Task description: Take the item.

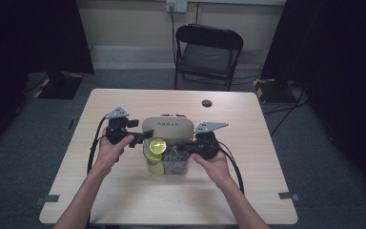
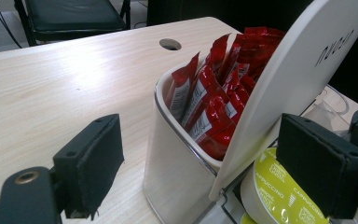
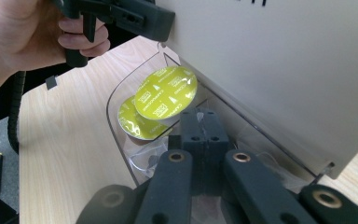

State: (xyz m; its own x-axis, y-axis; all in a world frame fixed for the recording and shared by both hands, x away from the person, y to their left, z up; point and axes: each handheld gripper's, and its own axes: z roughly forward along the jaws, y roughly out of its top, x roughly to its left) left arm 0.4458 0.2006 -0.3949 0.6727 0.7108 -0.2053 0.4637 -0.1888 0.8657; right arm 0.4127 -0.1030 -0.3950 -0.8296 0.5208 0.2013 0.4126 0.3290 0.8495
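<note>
Risk first — the cappuccino capsule [image 3: 166, 98] sits tilted on another yellow-lidded capsule [image 3: 131, 123] in the clear compartment [image 3: 121, 100] of the organiser, mid-table, slightly toward the near edge. If the left tool [image 1: 140, 137] nips only the lid rim, my guess is the capsule slides off or tips deeper among the clear wrappers. The cream lid [image 2: 303, 79] stands raised just behind; a knock from either tool could swing it or shift the whole organiser. Left tool: jaws apart, part-open, one pad just beside the capsule, nothing pressed between them. Right tool [image 3: 200, 133]: jaws fully together inside the clear compartment — whether they pinch any of the clear film there, I cannot tell. Red sachets [image 2: 219, 93] fill the white rear bin [image 2: 172, 154], untouched.
</note>
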